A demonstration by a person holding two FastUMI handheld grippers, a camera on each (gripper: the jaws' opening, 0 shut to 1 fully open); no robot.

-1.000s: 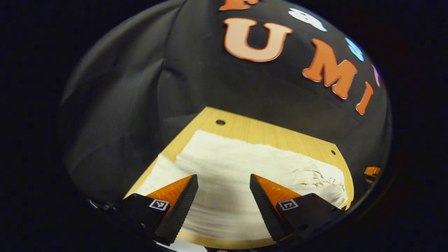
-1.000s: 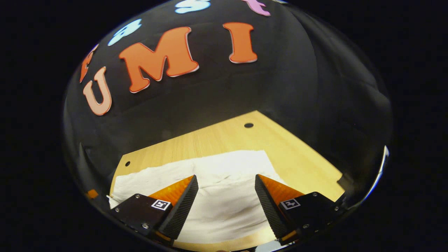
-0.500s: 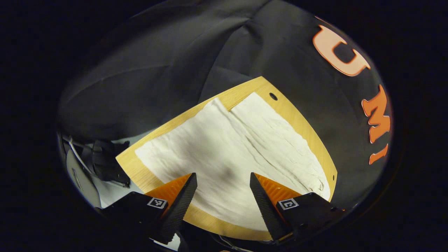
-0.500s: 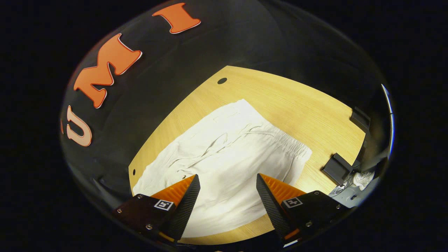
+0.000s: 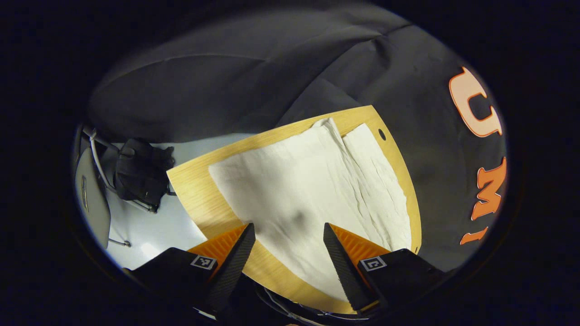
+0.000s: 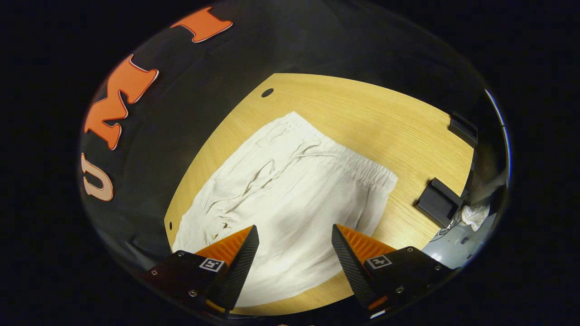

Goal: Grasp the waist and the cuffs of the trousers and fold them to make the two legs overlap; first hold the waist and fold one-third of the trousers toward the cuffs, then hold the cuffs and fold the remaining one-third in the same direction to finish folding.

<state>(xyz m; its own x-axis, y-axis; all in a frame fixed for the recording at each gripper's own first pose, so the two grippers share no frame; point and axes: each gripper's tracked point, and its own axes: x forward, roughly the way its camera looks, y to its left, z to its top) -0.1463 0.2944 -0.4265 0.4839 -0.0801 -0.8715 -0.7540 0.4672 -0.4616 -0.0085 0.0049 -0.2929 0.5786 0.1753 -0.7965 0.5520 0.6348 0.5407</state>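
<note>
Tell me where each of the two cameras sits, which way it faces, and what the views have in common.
Left gripper view: rides on the left gripper, above the table's near edge, looking down along its two open fingers at the leg end of the white trousers; floor and a black bag beyond.
Right gripper view: rides on the right gripper, looking down along its open fingers at the waistband end; black brackets at the table edge.
Shared: the same trousers, wooden table and black wall cloth.
</note>
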